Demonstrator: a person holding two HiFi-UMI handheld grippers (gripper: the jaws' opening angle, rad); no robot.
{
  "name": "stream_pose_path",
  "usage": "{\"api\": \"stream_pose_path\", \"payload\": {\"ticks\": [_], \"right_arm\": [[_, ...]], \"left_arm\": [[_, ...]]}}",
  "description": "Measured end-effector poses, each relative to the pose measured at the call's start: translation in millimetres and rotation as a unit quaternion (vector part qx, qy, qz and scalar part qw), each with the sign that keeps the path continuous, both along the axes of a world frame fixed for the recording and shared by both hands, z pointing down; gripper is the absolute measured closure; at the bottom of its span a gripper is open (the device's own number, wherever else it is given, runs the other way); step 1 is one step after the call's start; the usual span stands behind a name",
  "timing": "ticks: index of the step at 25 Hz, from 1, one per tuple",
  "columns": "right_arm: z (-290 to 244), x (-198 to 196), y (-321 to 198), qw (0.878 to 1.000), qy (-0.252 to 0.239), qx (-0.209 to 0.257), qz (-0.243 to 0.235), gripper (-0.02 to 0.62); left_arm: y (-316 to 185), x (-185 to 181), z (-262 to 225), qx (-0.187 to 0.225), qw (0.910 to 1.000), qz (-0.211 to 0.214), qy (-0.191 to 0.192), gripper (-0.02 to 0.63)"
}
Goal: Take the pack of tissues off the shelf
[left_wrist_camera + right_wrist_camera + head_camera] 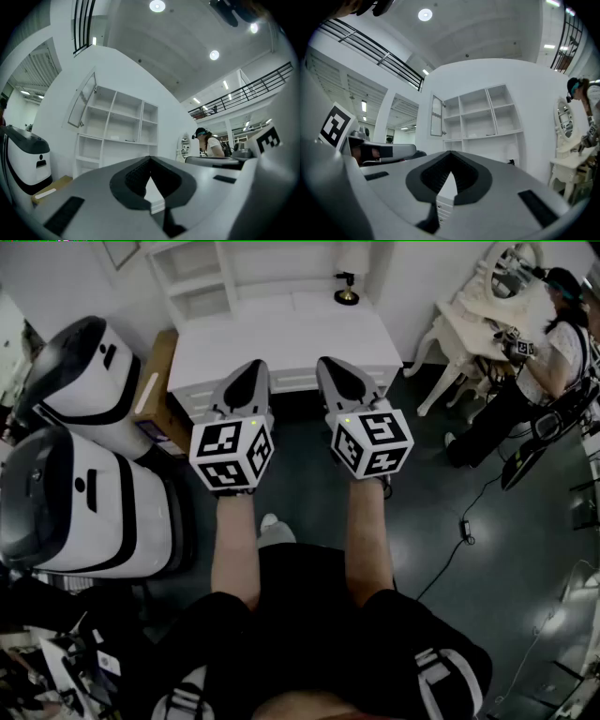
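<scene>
My left gripper (250,367) and right gripper (331,363) are held side by side, level, pointing at a white shelf unit (194,279) above a white dresser (281,338). The left gripper (150,160) is shut with nothing between its jaws, and the right gripper (451,154) is shut and empty too. The shelf unit (117,124) has open white compartments and one glass door swung out; the right gripper view shows this shelf unit (480,117) as well. I cannot make out a pack of tissues in any view; the compartments look almost bare at this distance.
Two large white-and-black machines (70,367) (84,502) stand at the left, with a cardboard box (155,381) beside the dresser. A small black lamp (347,292) sits on the dresser top. A person (553,348) stands at a white vanity table (478,310) on the right. A cable (466,526) lies on the dark floor.
</scene>
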State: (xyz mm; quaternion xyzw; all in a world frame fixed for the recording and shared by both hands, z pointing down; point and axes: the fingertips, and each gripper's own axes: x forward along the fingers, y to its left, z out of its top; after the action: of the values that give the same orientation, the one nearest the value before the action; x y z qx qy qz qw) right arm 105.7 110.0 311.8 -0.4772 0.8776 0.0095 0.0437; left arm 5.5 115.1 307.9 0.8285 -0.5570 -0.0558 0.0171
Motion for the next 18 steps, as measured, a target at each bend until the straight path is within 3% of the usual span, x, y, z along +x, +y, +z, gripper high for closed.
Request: {"api": "stream_pose_path", "payload": {"ticks": [10,18], "right_arm": [[5.6,3.2,1.3,1.0,-0.01,0.001,0.003,0.578],[14.9,-16.7,-4.0,1.0,-0.023,-0.013,-0.005,0.578]], "left_arm": [[1.4,-1.6,10.5,-0.007,0.9999,-0.009,0.001,0.596],[3.0,-32.2,17.3,-0.021,0.999,-0.038,0.004,0.595]]}}
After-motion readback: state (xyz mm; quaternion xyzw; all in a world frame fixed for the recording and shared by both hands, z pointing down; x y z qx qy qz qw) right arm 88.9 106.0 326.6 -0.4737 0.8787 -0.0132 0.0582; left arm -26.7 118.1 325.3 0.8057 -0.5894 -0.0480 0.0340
